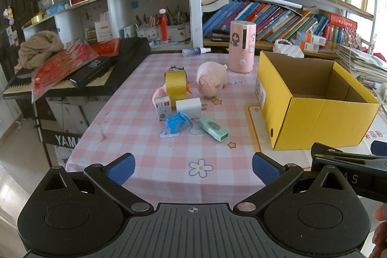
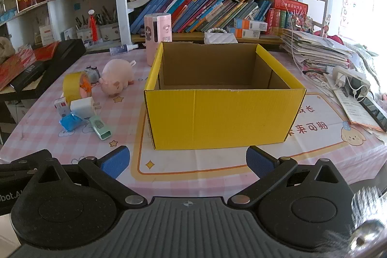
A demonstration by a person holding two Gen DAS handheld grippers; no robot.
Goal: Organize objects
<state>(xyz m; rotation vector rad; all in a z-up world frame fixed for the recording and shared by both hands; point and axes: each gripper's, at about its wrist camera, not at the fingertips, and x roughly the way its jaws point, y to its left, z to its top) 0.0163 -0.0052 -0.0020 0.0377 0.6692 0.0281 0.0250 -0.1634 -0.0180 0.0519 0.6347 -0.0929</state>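
Ahead of my left gripper (image 1: 192,167) cluster a pink pig (image 1: 211,82), upright yellow tape roll (image 1: 175,86), white charger (image 1: 189,107), blue wrapper (image 1: 177,121) and mint stick (image 1: 213,128); the open yellow box (image 1: 314,113) stands right of them.

- The left gripper (image 1: 193,167) is level and points forward, its two fingers spread wide with nothing between the blue pads (image 1: 122,167)
- The right gripper (image 2: 187,161) has the same pose, jaws wide apart and empty, blue pads (image 2: 116,161) facing each other
- In the left wrist view the right gripper's black body shows at the right edge, close beside the left one
- A bit of the person's hand (image 1: 379,236) shows at the lower right corner of the left wrist view
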